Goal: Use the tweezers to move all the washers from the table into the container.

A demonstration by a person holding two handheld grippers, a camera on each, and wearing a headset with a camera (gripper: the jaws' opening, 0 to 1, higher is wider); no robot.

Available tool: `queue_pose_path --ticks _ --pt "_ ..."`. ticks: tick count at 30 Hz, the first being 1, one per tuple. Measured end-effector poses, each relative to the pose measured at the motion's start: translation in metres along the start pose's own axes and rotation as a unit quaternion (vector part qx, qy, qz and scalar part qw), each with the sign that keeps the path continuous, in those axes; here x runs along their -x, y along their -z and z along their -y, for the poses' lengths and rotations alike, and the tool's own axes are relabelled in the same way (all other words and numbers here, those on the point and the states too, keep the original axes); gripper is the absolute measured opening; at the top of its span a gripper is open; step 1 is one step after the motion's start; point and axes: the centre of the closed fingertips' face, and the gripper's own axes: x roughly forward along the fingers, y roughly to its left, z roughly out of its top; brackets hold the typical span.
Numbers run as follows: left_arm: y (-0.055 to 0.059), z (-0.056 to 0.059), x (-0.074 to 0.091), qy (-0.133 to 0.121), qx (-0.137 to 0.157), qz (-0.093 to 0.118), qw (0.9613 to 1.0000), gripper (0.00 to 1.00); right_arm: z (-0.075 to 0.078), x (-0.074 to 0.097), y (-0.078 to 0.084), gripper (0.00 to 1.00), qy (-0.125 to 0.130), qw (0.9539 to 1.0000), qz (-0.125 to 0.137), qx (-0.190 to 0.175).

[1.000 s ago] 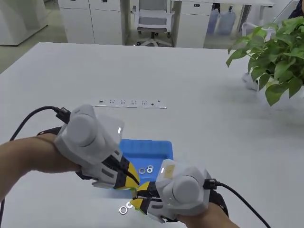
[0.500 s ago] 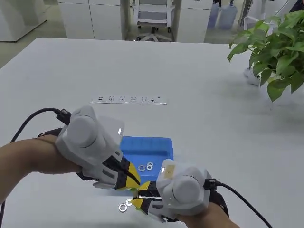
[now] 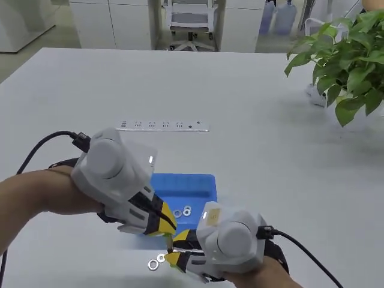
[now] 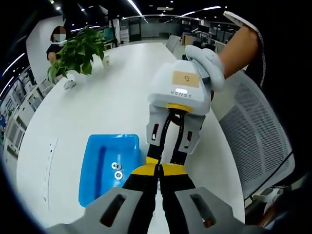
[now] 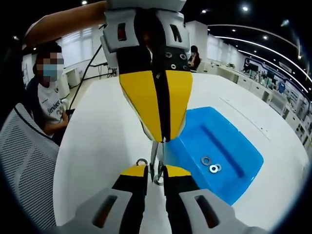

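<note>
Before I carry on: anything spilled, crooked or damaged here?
Nothing stands out. The blue container sits flat with two washers inside, two more washers lie on the table near it; left gripper and right gripper both hold the tweezers.

The left tool (image 3: 167,231) and the right tool (image 3: 171,257) each have a round grey-white body and jaws in yellow and black. A black cable (image 3: 42,146) plugs into the back of each. The right tool has a pale yellow sticker (image 4: 185,78) with small grey letters under it. Little silver screws (image 5: 170,54) dot the left tool's black part. A small white light (image 3: 150,161) glows on each body.
</note>
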Motion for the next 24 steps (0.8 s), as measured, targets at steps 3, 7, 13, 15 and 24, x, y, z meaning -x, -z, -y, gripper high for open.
queue_pose_path --ticks 3,7,13,15,24 --pt "-0.0007 0.0005 -0.0012 0.001 -0.001 0.001 1.0000 0.05 0.0013 -0.0001 0.0003 0.12 0.002 1.0000 0.000 -0.004" --pt "-0.0010 0.0011 -0.0019 0.001 -0.001 0.002 1.0000 0.05 0.0013 0.0001 0.0009 0.11 0.005 0.9999 0.000 -0.010" --pt "-0.0006 0.0015 -0.0020 0.000 -0.005 -0.002 1.0000 0.05 0.0012 0.0003 0.0005 0.10 0.013 0.9998 0.001 -0.018" --pt "-0.0005 0.0031 -0.0018 0.000 -0.006 -0.003 1.0000 0.05 0.0009 0.0005 0.0005 0.10 0.013 0.9998 -0.001 -0.016" --pt "-0.0066 0.0059 0.0037 -0.003 -0.011 -0.003 0.9999 0.05 -0.0010 0.0080 -0.0046 0.10 0.016 0.9998 0.001 -0.007"
